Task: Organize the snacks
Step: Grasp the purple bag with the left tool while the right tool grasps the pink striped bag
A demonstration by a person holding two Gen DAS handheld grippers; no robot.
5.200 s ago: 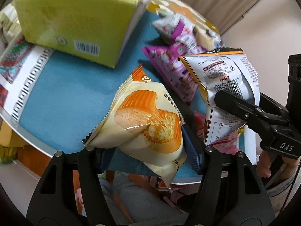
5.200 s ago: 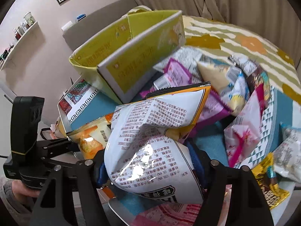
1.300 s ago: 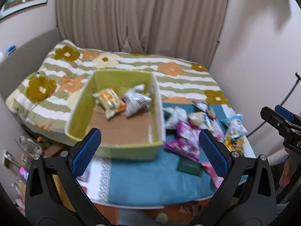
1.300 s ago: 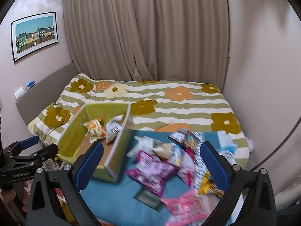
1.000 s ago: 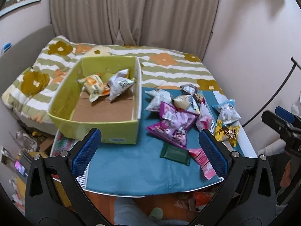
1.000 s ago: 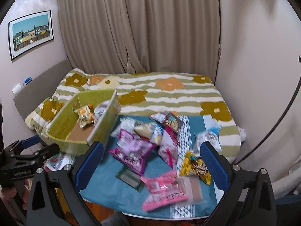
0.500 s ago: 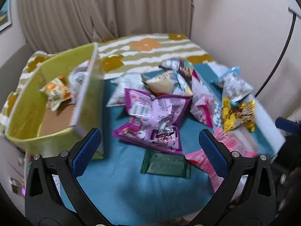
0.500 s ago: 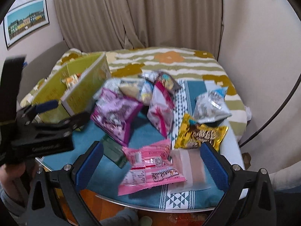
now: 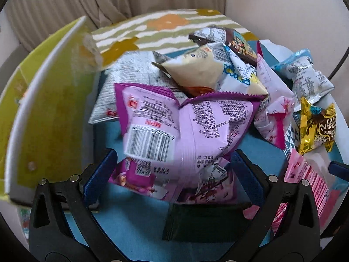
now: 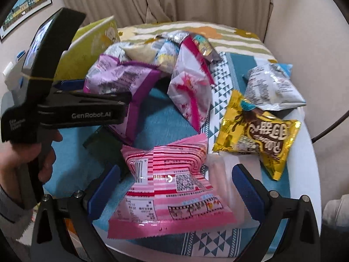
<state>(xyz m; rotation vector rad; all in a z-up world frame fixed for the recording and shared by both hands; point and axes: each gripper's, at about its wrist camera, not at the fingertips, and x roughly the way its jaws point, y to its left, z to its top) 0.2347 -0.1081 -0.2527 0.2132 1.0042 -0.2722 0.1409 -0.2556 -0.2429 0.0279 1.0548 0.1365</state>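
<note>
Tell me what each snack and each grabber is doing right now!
left gripper: open, fingers either side of the purple bag.
right gripper: open, straddling the pink striped packet.
purple snack bag: lying on the blue cloth, not yet pinched.
pink striped packet: flat, sealed.
gold chocolate packet: lying flat, untouched.
dark green packet: flat on the cloth.
yellow-green box: open-topped.

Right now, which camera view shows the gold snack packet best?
The right wrist view: the gold snack packet lies whole and unobstructed on the table, right of the pink striped packet. In the left wrist view it sits distorted at the right edge.
</note>
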